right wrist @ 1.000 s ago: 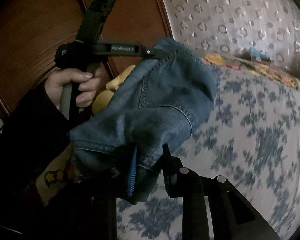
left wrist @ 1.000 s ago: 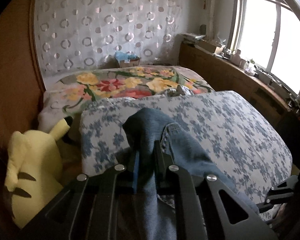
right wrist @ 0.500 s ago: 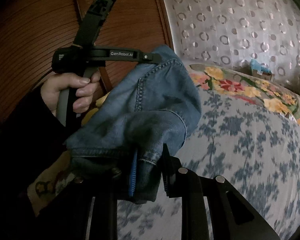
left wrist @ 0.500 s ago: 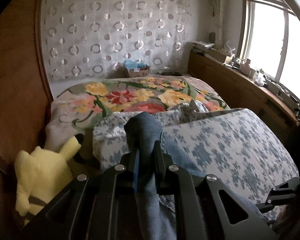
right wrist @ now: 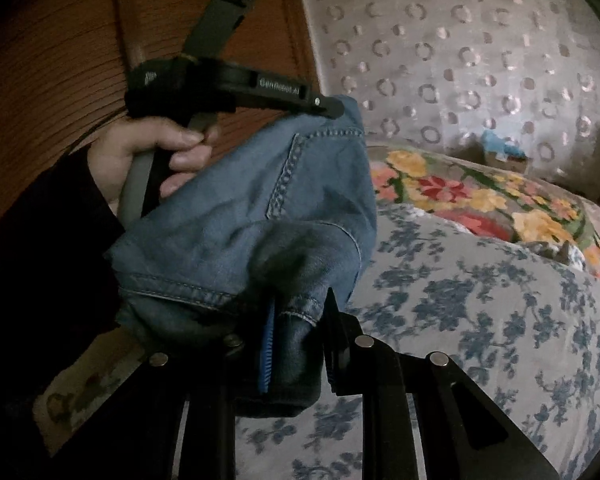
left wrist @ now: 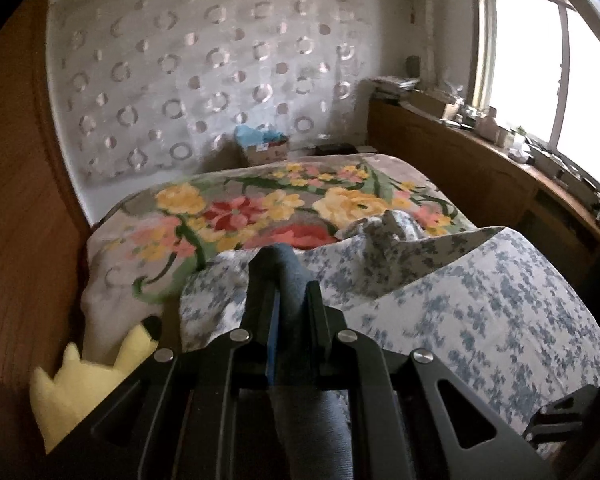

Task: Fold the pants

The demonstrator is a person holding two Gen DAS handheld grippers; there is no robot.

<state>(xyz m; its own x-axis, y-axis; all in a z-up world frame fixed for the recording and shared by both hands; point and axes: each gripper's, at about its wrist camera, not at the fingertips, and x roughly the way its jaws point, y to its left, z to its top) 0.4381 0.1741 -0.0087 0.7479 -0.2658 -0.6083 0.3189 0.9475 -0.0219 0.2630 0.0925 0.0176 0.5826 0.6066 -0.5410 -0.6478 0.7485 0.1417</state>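
The blue denim pants hang bunched between both grippers, held above the bed. My left gripper is shut on a fold of the pants, which drapes down under it. It also shows in the right wrist view, gripped by a hand, pinching the upper corner of the denim. My right gripper is shut on the lower hem of the pants. The rest of the garment is hidden below the frames.
A blue-flowered white quilt covers the near bed, with a bright floral blanket beyond. A yellow plush toy lies at the left by the wooden panel. A cluttered wooden ledge runs under the window on the right.
Both grippers have risen with the pants; the bed sits lower in both views. The denim visible ahead of the left gripper has shrunk to a narrow fold.
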